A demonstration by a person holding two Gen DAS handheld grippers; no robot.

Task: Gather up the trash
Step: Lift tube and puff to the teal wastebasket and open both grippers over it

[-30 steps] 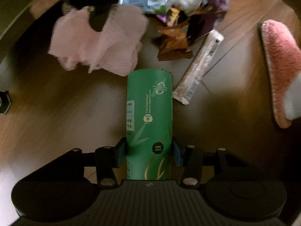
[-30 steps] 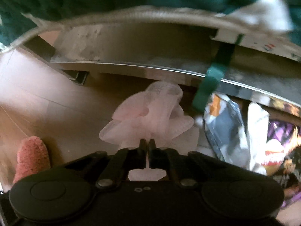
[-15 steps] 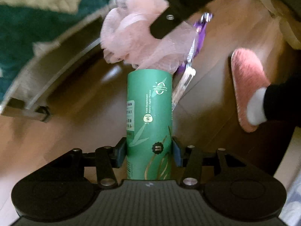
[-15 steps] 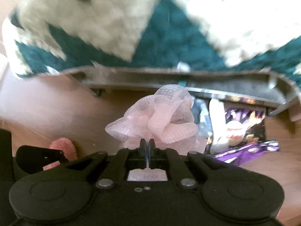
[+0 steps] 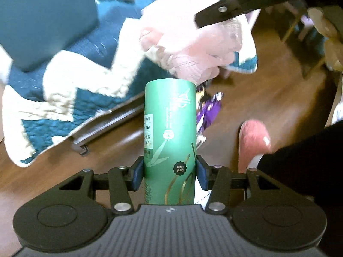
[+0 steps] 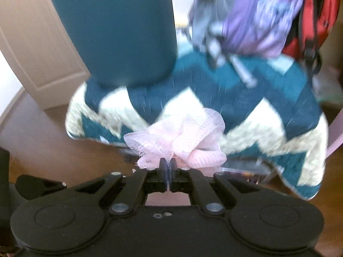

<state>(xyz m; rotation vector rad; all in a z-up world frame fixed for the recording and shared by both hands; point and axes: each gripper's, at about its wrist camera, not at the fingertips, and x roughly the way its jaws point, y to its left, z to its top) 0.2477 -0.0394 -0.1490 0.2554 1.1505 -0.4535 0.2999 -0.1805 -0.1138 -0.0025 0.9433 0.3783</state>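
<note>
Item 1 — tall green cylindrical tube (image 5: 170,141), paper-label surface, white leaf/sprig artwork and gold swirls. Held lengthwise in left gripper (image 5: 170,172); blue pads (image 5: 137,172) clamped on its lower sides. Writing: small black scalloped badge near the grip, text upside down, approx. "Great taste"; white sticker w/ fine print on left side, unreadable; white emblem and vertical line of print higher up, too small to read. No brand legible.

Item 2 — pale pink mesh net puff (image 6: 178,141), ruffled. Pinched at its base in right gripper (image 6: 168,165), fingers pressed together on the mesh. In left wrist view the same puff (image 5: 193,49) hangs just above the tube's far end.

Surroundings — teal-and-cream zigzag quilted blanket (image 5: 64,90) over a bed edge, metal frame rail (image 5: 111,120) below it. Brown wood floor (image 5: 268,98). Purple foil wrappers (image 5: 209,109) on floor behind the tube, print unreadable. Pink fuzzy slipper (image 5: 253,143) on a foot, dark trouser leg (image 5: 304,156) beside it. Purple bag (image 6: 257,15) and red bag (image 6: 310,21) at the blanket's far edge; blurred.
</note>
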